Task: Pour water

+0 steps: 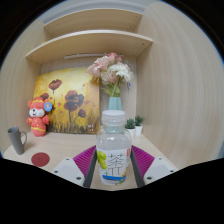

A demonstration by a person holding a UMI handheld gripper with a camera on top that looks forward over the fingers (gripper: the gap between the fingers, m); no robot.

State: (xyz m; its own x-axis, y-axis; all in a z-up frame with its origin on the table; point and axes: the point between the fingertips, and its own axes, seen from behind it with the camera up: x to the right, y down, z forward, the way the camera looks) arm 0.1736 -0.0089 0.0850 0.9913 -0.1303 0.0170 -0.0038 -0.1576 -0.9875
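Observation:
A clear plastic bottle (113,148) with a white cap and a white-green label stands upright between my gripper's (113,166) two fingers, whose magenta pads (85,160) sit against its sides. The bottle looks held, its lower part hidden below the view. A grey mug (17,139) stands on the wooden table at the far left, beyond the fingers, with a round dark red coaster (40,158) in front of it.
A red and yellow stuffed toy (38,116) stands beside the mug. A flower painting (70,101) leans on the wall. A vase of pink and white flowers (112,76) and a small potted plant (133,125) stand behind the bottle. A wooden shelf (90,42) hangs above.

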